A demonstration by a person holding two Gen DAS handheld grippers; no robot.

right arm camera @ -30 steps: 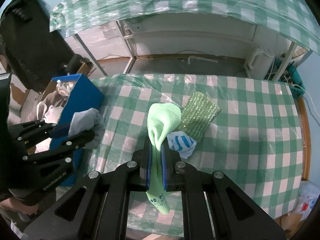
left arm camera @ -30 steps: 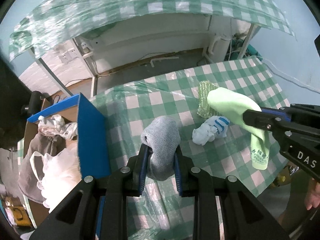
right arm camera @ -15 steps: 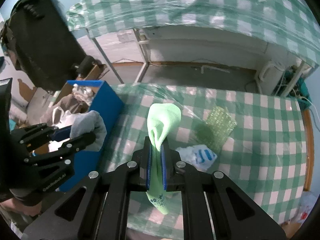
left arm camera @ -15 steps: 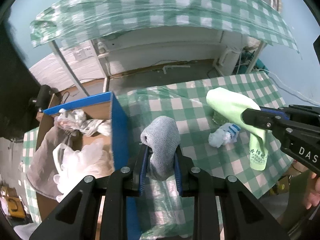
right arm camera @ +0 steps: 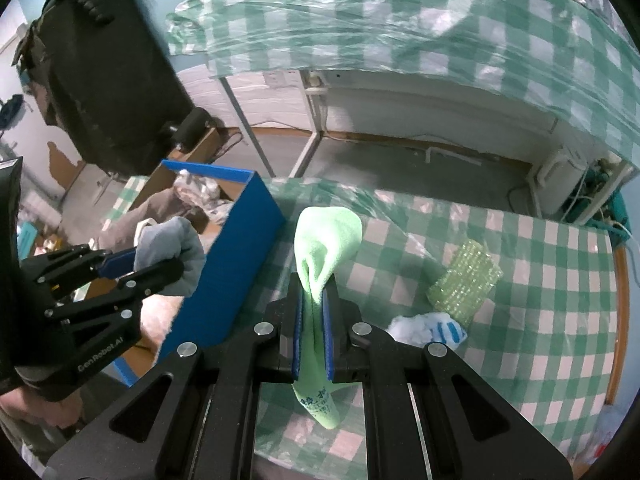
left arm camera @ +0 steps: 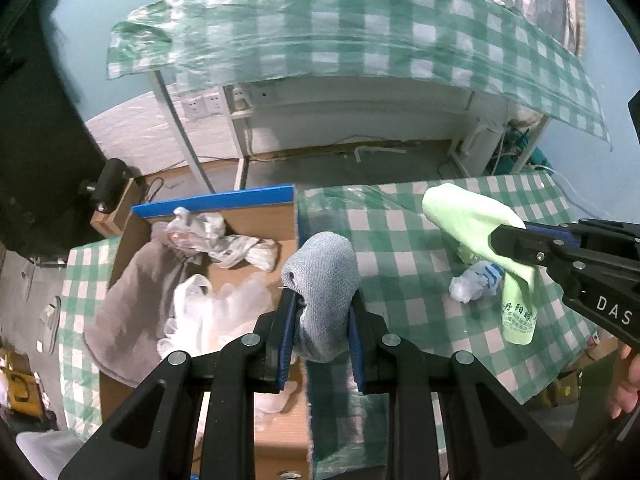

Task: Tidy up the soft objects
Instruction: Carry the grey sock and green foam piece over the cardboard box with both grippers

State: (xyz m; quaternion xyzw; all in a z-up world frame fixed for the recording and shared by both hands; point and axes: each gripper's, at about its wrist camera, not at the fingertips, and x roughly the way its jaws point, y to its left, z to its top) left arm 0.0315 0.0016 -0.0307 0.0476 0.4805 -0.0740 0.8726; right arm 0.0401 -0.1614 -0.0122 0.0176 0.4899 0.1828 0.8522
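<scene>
Left gripper (left arm camera: 322,314), clamped on a grey cloth (left arm camera: 324,280), hung over the blue box (right arm camera: 236,256); beside the box, right gripper (right arm camera: 311,320) pinched a green cloth (right arm camera: 324,240).

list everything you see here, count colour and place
grey knitted cloth: 1, grey, clamped in left gripper over the box edge
light green microfibre cloth: 1, green, clamped in right gripper
blue cardboard box: 1, blue outside, left of table, holds cloths and bags
white and blue crumpled wad: 1, on tablecloth
yellow-green bubble wrap piece: 1, on tablecloth
green checked tablecloth: 1, covers table
left gripper: 1, black, shut
right gripper: 1, black, shut
</scene>
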